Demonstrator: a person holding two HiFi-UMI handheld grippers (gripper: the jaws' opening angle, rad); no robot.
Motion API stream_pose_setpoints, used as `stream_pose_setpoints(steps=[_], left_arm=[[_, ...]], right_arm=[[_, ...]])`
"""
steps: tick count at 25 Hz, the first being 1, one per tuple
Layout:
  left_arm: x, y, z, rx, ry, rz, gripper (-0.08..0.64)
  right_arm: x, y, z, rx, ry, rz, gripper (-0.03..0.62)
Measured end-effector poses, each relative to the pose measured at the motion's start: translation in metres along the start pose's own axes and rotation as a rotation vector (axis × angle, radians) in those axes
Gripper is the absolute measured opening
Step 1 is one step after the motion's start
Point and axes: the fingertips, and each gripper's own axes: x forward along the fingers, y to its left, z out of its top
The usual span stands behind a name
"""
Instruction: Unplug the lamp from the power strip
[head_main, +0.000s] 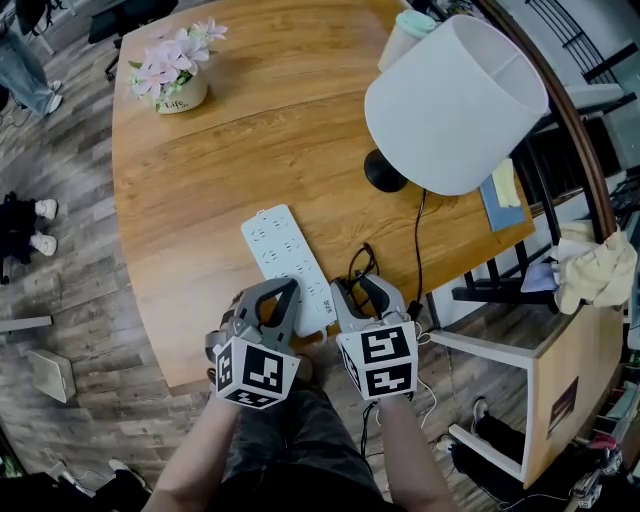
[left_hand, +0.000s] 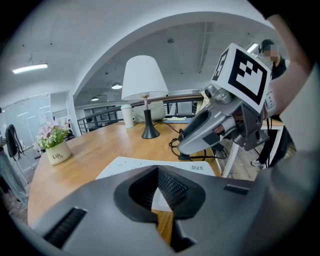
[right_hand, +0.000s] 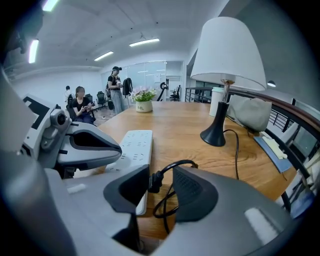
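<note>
The white power strip (head_main: 280, 255) (left_hand: 131, 165) (right_hand: 136, 142) lies on the wooden table (head_main: 220, 150) near its front edge. The lamp (head_main: 455, 100) (left_hand: 144, 77) (right_hand: 227, 50) with a white shade stands at the back right, and its black cord (head_main: 419, 240) (right_hand: 236, 150) runs forward to a loop. My left gripper (head_main: 292, 287) (left_hand: 157, 171) is shut, its tips over the strip's near end with nothing between them. My right gripper (head_main: 358, 284) (right_hand: 161, 175) stands open around the black plug (right_hand: 151, 180), which sits by the strip's right edge. Whether the plug touches the strip I cannot tell.
A flower pot (head_main: 180, 78) (left_hand: 56, 150) (right_hand: 143, 103) stands at the far left of the table, a cup (head_main: 408, 30) behind the lamp, a blue book (head_main: 500, 205) at the right edge. A white frame (head_main: 500, 350) stands beside the table. People are at the far end of the room.
</note>
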Motion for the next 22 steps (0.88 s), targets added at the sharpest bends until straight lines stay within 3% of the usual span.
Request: stream_pose_setpoints(steps=[5,10,17,22], left_arm=[[-0.001,-0.001,0.001,-0.006,-0.007,-0.002,-0.005],[-0.002,-0.005,0.003,-0.009,-0.015,-0.009,-0.005],[-0.004,-0.006,0.005,-0.018,-0.023,-0.008,-0.005],[-0.007,-0.006,0.007,-0.022,-0.033,-0.006,-0.005]], right_arm=[[-0.003,0.002,-0.007,0.037,0.048,0.021,0.19],[-0.011,-0.002,-0.015,0.039,0.074,-0.003,0.199],[-0.024,-0.011,-0.008,-0.034,0.147,-0.047,0.235],[-0.029,-0.013,0.009,-0.087,0.136,-0.082,0.236]])
